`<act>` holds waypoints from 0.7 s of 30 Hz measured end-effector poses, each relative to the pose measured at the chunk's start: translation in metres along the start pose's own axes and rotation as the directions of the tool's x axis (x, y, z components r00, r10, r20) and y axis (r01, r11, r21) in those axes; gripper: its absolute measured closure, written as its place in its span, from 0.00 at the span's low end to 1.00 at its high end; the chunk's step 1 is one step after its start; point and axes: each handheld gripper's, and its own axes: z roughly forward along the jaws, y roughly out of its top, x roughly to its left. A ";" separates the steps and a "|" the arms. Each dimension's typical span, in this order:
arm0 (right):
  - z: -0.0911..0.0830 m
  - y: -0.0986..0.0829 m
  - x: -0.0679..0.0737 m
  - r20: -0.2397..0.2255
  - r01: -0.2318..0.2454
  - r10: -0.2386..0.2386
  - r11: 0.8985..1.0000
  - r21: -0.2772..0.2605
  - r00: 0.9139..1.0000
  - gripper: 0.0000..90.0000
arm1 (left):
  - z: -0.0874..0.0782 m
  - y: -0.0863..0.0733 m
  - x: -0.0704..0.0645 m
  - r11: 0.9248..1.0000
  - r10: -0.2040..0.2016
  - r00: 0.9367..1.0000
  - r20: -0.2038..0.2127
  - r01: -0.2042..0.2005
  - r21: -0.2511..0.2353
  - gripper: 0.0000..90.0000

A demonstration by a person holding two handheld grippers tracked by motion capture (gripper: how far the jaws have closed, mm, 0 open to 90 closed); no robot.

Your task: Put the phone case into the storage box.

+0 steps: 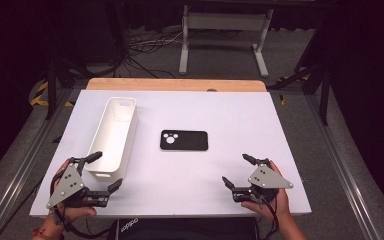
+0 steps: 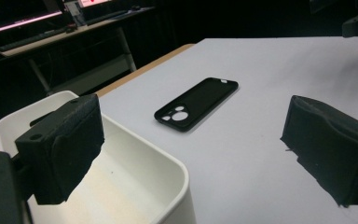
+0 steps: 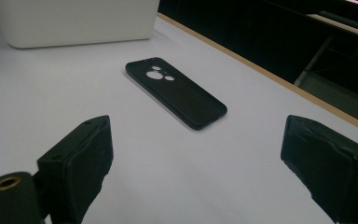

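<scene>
Lying flat at centre frame in the high view, the black phone case (image 1: 184, 140) looks light, thin and bendy; a pinch across its long edges seems best. Left gripper (image 1: 103, 171) and right gripper (image 1: 237, 171) both gape wide, empty, low in frame.

Upside-down "adidas" lettering marks the person's dark shirt (image 1: 130, 223).

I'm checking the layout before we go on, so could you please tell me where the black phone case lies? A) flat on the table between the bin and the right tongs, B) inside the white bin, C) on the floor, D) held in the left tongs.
A: the black phone case lies flat on the white table, right of the white bin, untouched by the open right tongs.
</scene>
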 end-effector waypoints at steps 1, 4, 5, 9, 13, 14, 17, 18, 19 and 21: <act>0.001 0.000 0.000 -0.004 0.001 -0.001 1.000 0.005 1.000 0.11 | 0.001 0.000 -0.001 1.000 0.001 1.000 0.000 -0.001 -0.002 0.07; 0.002 0.000 0.000 -0.014 0.001 0.000 1.000 0.013 1.000 0.11 | 0.004 0.002 -0.003 1.000 0.002 1.000 0.025 -0.002 0.004 0.07; 0.003 0.000 -0.001 -0.019 -0.005 0.005 1.000 0.017 1.000 0.11 | 0.005 0.002 -0.003 1.000 0.007 1.000 0.024 -0.007 0.004 0.07; 0.006 0.000 -0.002 -0.038 -0.010 0.011 0.999 0.037 0.999 0.13 | 0.009 0.002 -0.002 1.000 0.004 0.999 0.046 -0.004 0.008 0.07; 0.008 0.002 -0.005 -0.076 -0.012 0.016 0.998 0.054 0.997 0.17 | 0.012 0.002 -0.003 1.000 0.002 0.998 0.055 -0.003 0.015 0.07; 0.009 0.003 -0.006 -0.076 -0.013 0.017 0.998 0.059 0.997 0.17 | 0.012 0.002 -0.003 1.000 0.006 0.998 0.056 -0.007 0.019 0.07; 0.013 0.006 -0.009 -0.082 -0.018 0.024 0.997 0.073 0.996 0.18 | 0.012 0.003 -0.005 1.000 0.008 0.998 0.068 -0.009 0.018 0.09; 0.015 0.008 -0.010 -0.082 -0.007 0.014 0.997 0.083 0.997 0.18 | 0.011 0.003 -0.004 1.000 0.009 0.997 0.073 -0.011 0.022 0.09; 0.017 0.011 -0.011 -0.084 -0.003 0.011 0.996 0.089 0.996 0.18 | 0.011 0.003 -0.004 1.000 0.012 0.997 0.073 -0.014 0.024 0.09; 0.021 0.016 -0.011 -0.096 0.003 0.006 0.996 0.094 0.995 0.19 | 0.010 0.004 -0.004 1.000 0.012 0.997 0.073 -0.014 0.018 0.08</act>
